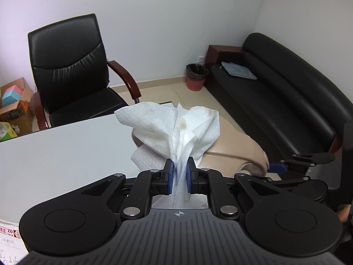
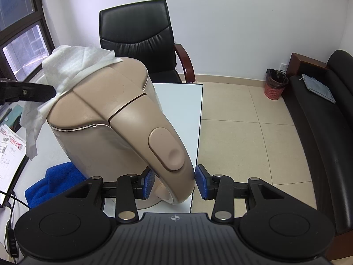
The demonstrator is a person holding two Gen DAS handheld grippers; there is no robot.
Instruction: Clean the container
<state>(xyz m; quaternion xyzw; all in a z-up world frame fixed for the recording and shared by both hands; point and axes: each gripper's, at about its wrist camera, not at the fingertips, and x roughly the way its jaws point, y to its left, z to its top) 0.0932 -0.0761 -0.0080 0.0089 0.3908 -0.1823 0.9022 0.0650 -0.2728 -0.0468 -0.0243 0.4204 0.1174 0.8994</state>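
A beige electric kettle (image 2: 106, 114) stands tilted on the white table (image 2: 183, 110), near its right edge. My right gripper (image 2: 174, 182) is shut on the kettle's handle (image 2: 167, 145), one blue pad on each side. My left gripper (image 1: 180, 172) is shut on a crumpled white paper towel (image 1: 167, 128) with yellowish stains. The towel (image 2: 72, 64) lies against the top of the kettle's lid on its far left side, and the kettle (image 1: 231, 145) shows behind the towel in the left wrist view. The kettle's base is partly hidden.
A blue cloth (image 2: 50, 183) lies on the table left of the kettle, with papers (image 2: 11, 145) beyond it. A black office chair (image 2: 141, 37) stands behind the table. A black sofa (image 2: 320, 119) and a red waste bin (image 2: 274, 87) are on the right.
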